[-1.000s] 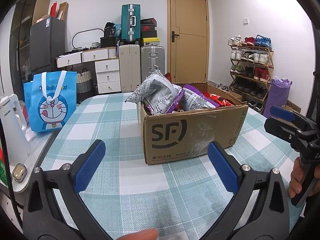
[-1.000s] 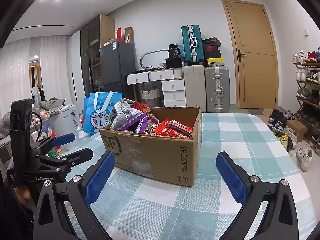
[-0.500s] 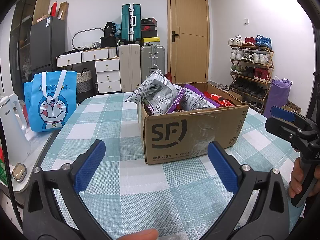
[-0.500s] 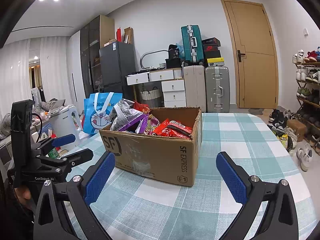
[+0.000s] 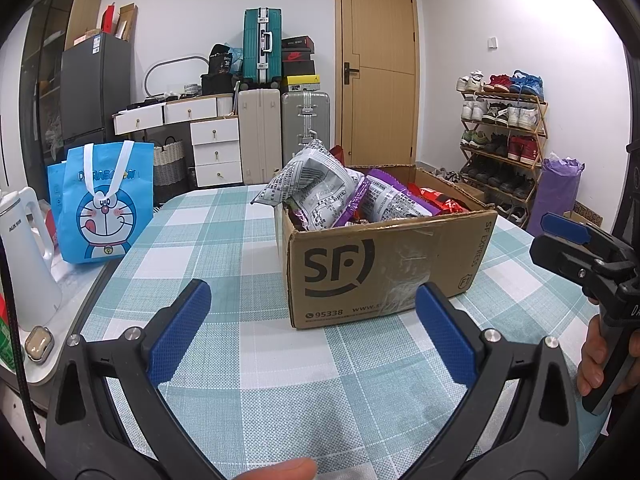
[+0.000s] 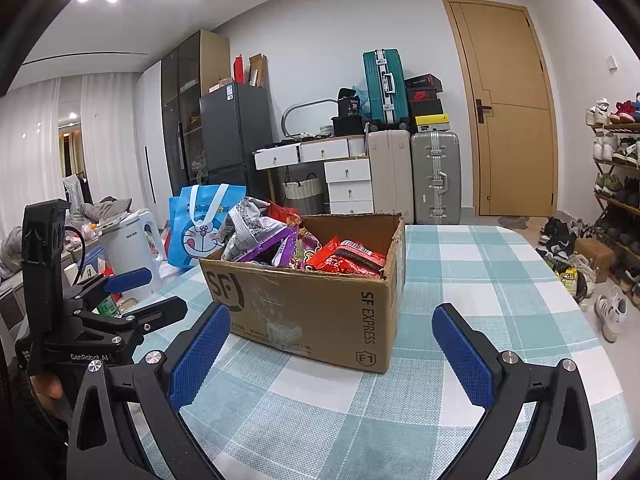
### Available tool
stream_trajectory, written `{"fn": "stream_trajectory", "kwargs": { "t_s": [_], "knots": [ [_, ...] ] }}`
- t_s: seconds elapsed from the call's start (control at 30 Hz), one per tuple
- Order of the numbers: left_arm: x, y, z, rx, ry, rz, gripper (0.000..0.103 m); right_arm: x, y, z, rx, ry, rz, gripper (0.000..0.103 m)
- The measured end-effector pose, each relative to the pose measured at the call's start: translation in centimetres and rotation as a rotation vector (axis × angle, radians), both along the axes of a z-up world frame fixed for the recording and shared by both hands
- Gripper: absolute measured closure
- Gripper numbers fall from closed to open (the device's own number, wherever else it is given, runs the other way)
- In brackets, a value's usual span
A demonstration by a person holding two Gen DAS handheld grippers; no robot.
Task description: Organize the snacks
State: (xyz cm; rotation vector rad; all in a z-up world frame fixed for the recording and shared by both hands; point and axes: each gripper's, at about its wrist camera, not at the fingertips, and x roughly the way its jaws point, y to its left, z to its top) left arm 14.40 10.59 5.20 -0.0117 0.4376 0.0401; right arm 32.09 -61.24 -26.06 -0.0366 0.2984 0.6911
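A brown cardboard box (image 5: pixel 384 264) (image 6: pixel 316 312) marked SF stands on the checked tablecloth, stuffed with snack packets: grey-and-purple bags (image 5: pixel 320 188) (image 6: pixel 256 236) on its left side, red packets (image 5: pixel 440 202) (image 6: pixel 348 260) on its right. My left gripper (image 5: pixel 312 320) hovers in front of the box, open and empty; in the right wrist view the left gripper (image 6: pixel 146 292) shows at the left. My right gripper (image 6: pixel 330 344) is open and empty, short of the box's near corner, and the right gripper (image 5: pixel 556 236) juts in at the right edge of the left wrist view.
A blue cartoon tote bag (image 5: pixel 104 200) and a white kettle (image 5: pixel 24 264) stand off the table's left edge. Suitcases (image 5: pixel 280 136), drawers and a door lie behind; a shoe rack (image 5: pixel 504 136) lines the right wall. Bare tablecloth (image 6: pixel 480 280) lies right of the box.
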Motion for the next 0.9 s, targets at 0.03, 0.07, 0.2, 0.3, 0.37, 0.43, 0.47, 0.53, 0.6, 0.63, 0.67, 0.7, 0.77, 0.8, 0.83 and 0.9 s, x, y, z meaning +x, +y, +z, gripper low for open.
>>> {"fn": "stream_trajectory", "kwargs": {
  "t_s": [0.03, 0.07, 0.2, 0.3, 0.37, 0.43, 0.47, 0.53, 0.6, 0.63, 0.67, 0.7, 0.77, 0.8, 0.83, 0.9],
  "knots": [
    [0.00, 0.00, 0.00, 0.000, 0.000, -0.001, 0.001, -0.05, 0.02, -0.04, -0.001, 0.000, 0.001, 0.000],
    [0.00, -0.01, 0.00, 0.000, 0.000, 0.000, 0.001, -0.05, 0.02, -0.03, -0.001, 0.000, 0.001, 0.000],
    [-0.02, -0.01, 0.02, 0.000, -0.001, -0.001, 0.001, -0.22, 0.16, -0.13, -0.004, 0.000, 0.005, 0.000],
    [-0.02, 0.01, -0.02, 0.000, -0.001, 0.000, 0.001, -0.30, 0.25, -0.17, -0.006, -0.001, 0.007, 0.000],
    [-0.03, 0.01, -0.02, 0.001, -0.001, 0.001, 0.001, -0.36, 0.28, -0.19, -0.006, -0.002, 0.008, 0.000],
    [-0.03, 0.02, -0.02, 0.000, 0.000, 0.000, 0.001, -0.34, 0.32, -0.21, -0.005, -0.001, 0.009, 0.000],
    [-0.04, 0.02, -0.02, 0.000, -0.001, 0.001, 0.001, -0.34, 0.32, -0.21, -0.006, -0.001, 0.008, 0.000],
    [-0.03, 0.02, -0.02, 0.000, -0.001, 0.000, 0.001, -0.36, 0.31, -0.21, -0.005, -0.001, 0.009, 0.000],
    [-0.02, 0.03, -0.03, 0.000, 0.000, 0.000, 0.001, -0.36, 0.33, -0.21, -0.006, -0.001, 0.009, 0.000],
    [-0.03, 0.03, -0.03, 0.001, -0.001, 0.000, 0.001, -0.39, 0.37, -0.23, -0.006, -0.001, 0.009, 0.000],
    [-0.04, 0.03, -0.03, 0.001, -0.002, 0.000, 0.001, -0.35, 0.31, -0.21, -0.006, -0.001, 0.008, 0.000],
    [-0.03, 0.03, -0.02, 0.000, -0.002, 0.000, 0.001, -0.36, 0.31, -0.21, -0.006, -0.001, 0.009, 0.000],
    [-0.03, 0.02, -0.03, 0.001, -0.002, 0.000, 0.001, -0.35, 0.31, -0.20, -0.005, -0.001, 0.009, 0.000],
    [-0.03, 0.03, -0.03, 0.001, -0.001, -0.001, 0.001, -0.35, 0.32, -0.21, -0.005, -0.001, 0.008, 0.000],
    [-0.04, 0.03, -0.03, 0.001, -0.002, 0.000, 0.001, -0.35, 0.31, -0.20, -0.005, -0.001, 0.008, 0.000],
    [-0.04, 0.02, -0.02, 0.000, -0.003, 0.000, 0.001, -0.35, 0.32, -0.21, -0.005, 0.000, 0.008, 0.000]
  ]
}}
